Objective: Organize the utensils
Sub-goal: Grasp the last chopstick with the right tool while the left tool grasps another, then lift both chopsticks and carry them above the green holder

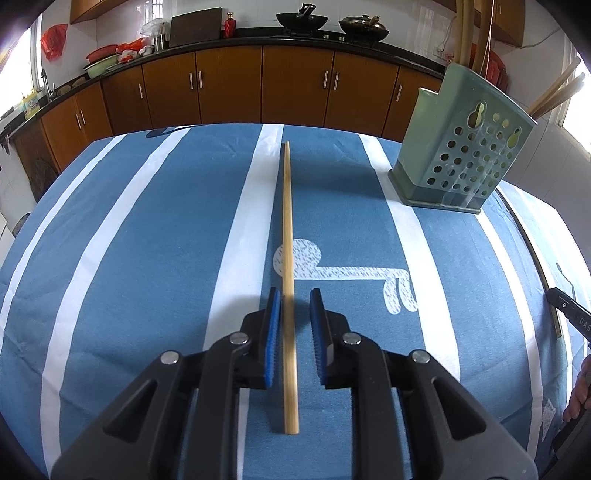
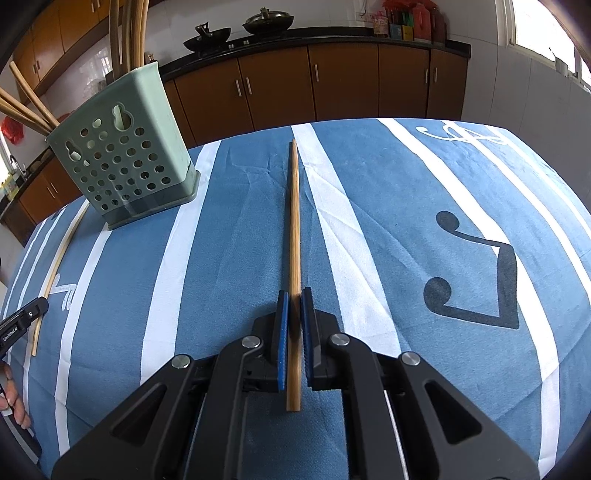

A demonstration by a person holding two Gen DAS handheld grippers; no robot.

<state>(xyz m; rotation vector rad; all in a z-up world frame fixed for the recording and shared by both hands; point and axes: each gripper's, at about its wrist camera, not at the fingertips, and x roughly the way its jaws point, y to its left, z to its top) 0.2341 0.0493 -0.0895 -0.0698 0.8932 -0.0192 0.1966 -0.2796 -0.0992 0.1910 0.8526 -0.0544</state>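
A wooden chopstick (image 1: pixel 287 236) lies on the blue striped tablecloth between the pads of my left gripper (image 1: pixel 295 295), which is open with gaps on both sides of the stick. My right gripper (image 2: pixel 294 293) is shut on a second wooden chopstick (image 2: pixel 294 221), whose tip points away over the table. A green perforated utensil holder (image 1: pixel 461 147) stands at the far right in the left wrist view and at the far left in the right wrist view (image 2: pixel 125 155); several chopsticks (image 2: pixel 26 103) stick out of it.
The table (image 1: pixel 147 240) carries a blue and white striped cloth. The chopstick held by the right gripper (image 1: pixel 543 273) shows at the right edge of the left wrist view. Brown kitchen cabinets (image 1: pixel 229 85) and a counter with woks (image 1: pixel 301 20) run behind.
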